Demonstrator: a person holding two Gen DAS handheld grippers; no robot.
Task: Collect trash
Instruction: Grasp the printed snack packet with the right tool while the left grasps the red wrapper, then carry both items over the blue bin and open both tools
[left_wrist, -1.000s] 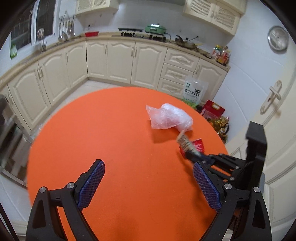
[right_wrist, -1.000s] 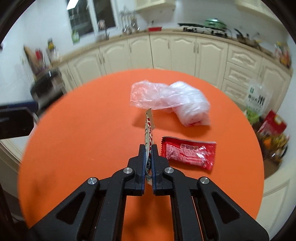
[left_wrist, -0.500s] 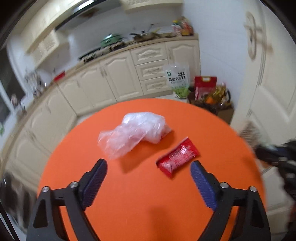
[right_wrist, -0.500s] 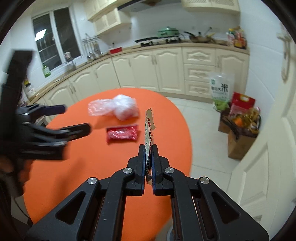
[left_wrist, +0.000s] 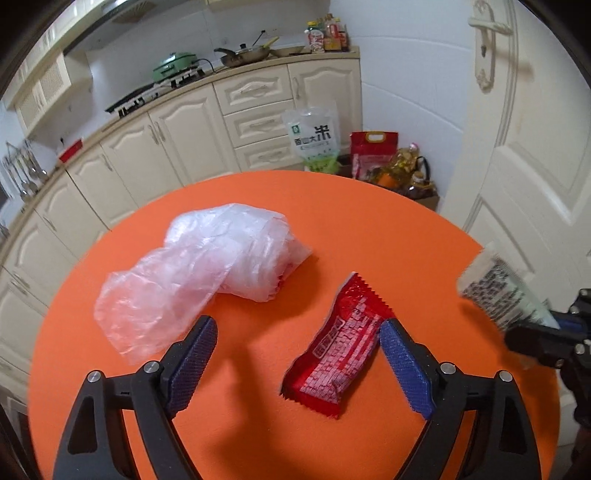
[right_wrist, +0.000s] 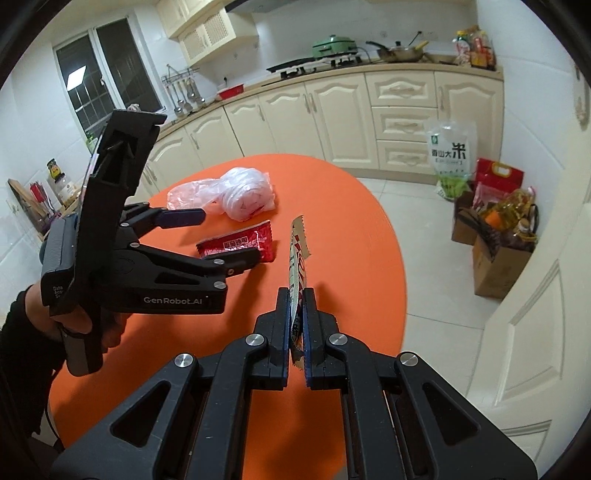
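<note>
A red snack wrapper (left_wrist: 340, 343) lies flat on the round orange table (left_wrist: 369, 221); it also shows in the right wrist view (right_wrist: 240, 244). A crumpled clear plastic bag (left_wrist: 207, 273) lies to its left and shows in the right wrist view (right_wrist: 236, 192). My left gripper (left_wrist: 299, 354) is open, low over the table, with the red wrapper just inside its right finger. My right gripper (right_wrist: 295, 295) is shut on a thin white wrapper (right_wrist: 298, 254), held upright off the table's right edge; that wrapper shows blurred in the left wrist view (left_wrist: 498, 288).
Cream kitchen cabinets (right_wrist: 332, 110) run behind the table. A rice bag (right_wrist: 448, 155), a red bag (right_wrist: 495, 177) and cardboard boxes with bottles (right_wrist: 506, 236) stand on the floor at the right. A white door (left_wrist: 535, 147) is close on the right.
My left gripper has swung right and dropped closer, so the red wrapper now sits between its fingers. My right gripper has carried the white wrapper away from the table centre to its right edge.
</note>
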